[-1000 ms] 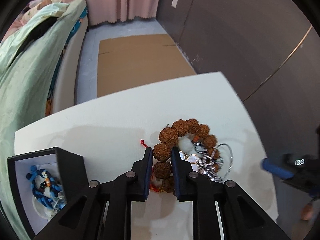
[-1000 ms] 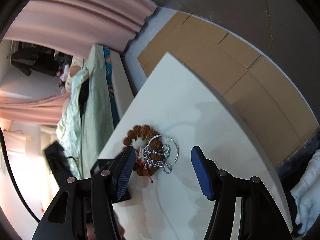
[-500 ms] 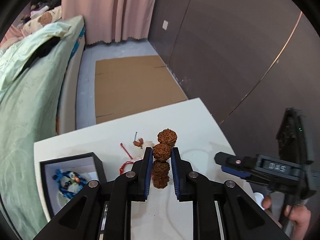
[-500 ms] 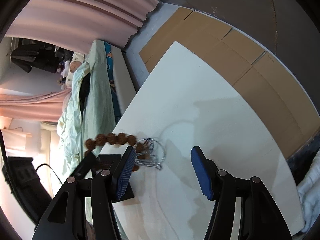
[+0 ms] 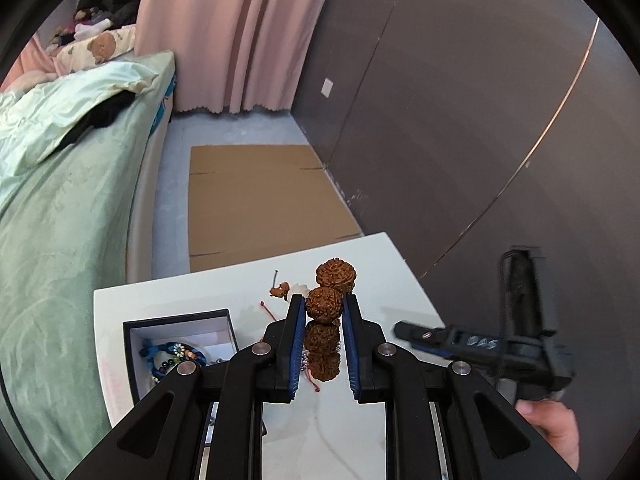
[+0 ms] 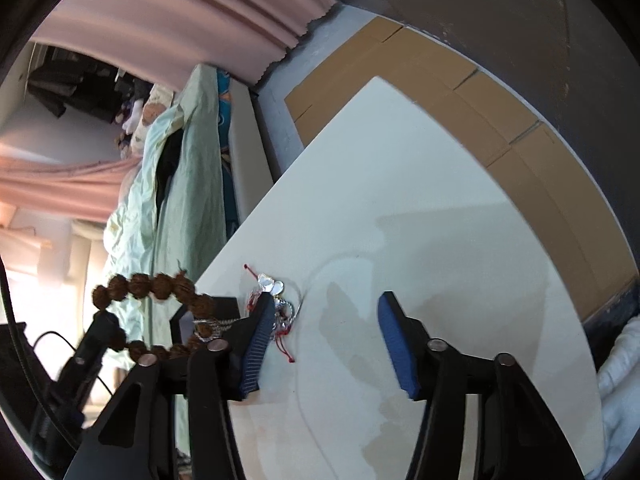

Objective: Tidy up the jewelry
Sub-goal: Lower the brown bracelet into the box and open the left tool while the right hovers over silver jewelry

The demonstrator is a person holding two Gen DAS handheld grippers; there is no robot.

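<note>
The left hand-held gripper (image 5: 323, 316) holds the bead bracelet (image 5: 326, 306) clear of the surface (image 6: 440, 240). The open box (image 5: 180, 320) sits at the surface's left edge, just left of that gripper. The right hand-held gripper (image 6: 326, 344) stands wide, empty.

Two fisheye wrist views, both looking forward along their own fingers over one white surface.

The left wrist camera sat above its left claw (image 5: 323, 312), facing across the surface (image 5: 192, 292) toward the curtain (image 5: 240, 32) and bed (image 5: 60, 184), close on the beaded bracelet (image 5: 324, 308). The right wrist camera looked past its right claw (image 6: 326, 312), rolled sideways, so the bed (image 6: 188, 168) stood on end. Both shared the surface (image 6: 400, 200), bracelet (image 6: 160, 284), black box (image 5: 176, 318), floor cardboard (image 5: 256, 200) and each other's claw.
</note>
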